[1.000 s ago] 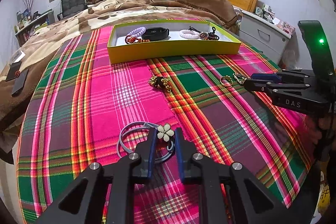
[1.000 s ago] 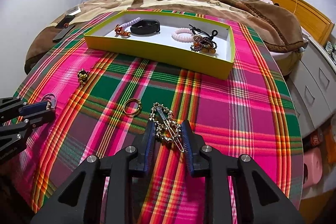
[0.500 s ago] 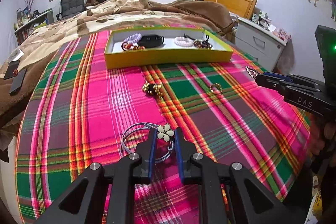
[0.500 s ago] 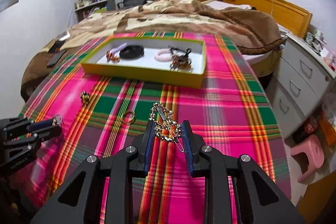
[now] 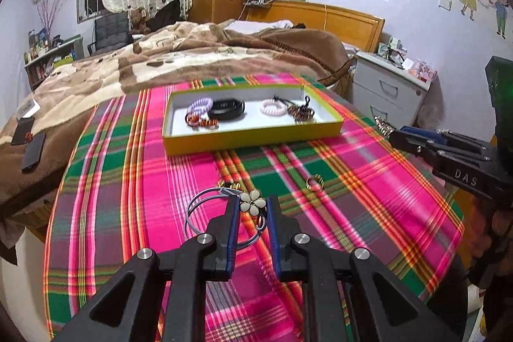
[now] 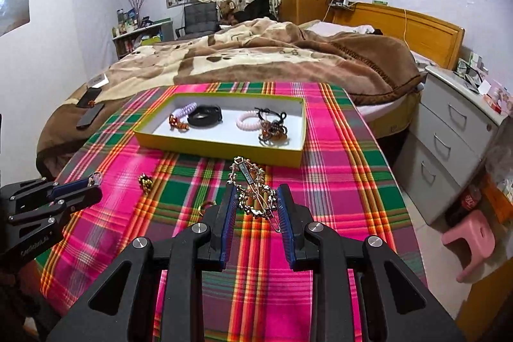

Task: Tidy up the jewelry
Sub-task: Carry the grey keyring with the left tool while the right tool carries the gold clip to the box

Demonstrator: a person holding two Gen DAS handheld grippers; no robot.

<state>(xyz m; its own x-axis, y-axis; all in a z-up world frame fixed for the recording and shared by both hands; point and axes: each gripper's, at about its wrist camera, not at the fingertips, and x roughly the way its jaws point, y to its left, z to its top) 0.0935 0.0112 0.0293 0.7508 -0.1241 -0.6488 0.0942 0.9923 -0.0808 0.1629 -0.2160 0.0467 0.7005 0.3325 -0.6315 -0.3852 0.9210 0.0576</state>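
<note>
Above the plaid cloth (image 5: pixel 134 181), we clamp our left gripper (image 5: pixel 253 207) on the flower bangle (image 5: pixel 205 207); our right gripper (image 6: pixel 256 197) pinches the gold hair clip (image 6: pixel 253 191).

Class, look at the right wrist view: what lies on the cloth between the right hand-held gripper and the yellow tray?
Only bare plaid cloth lies between the right hand-held gripper, shut on a beaded hair clip, and the yellow tray.
</note>
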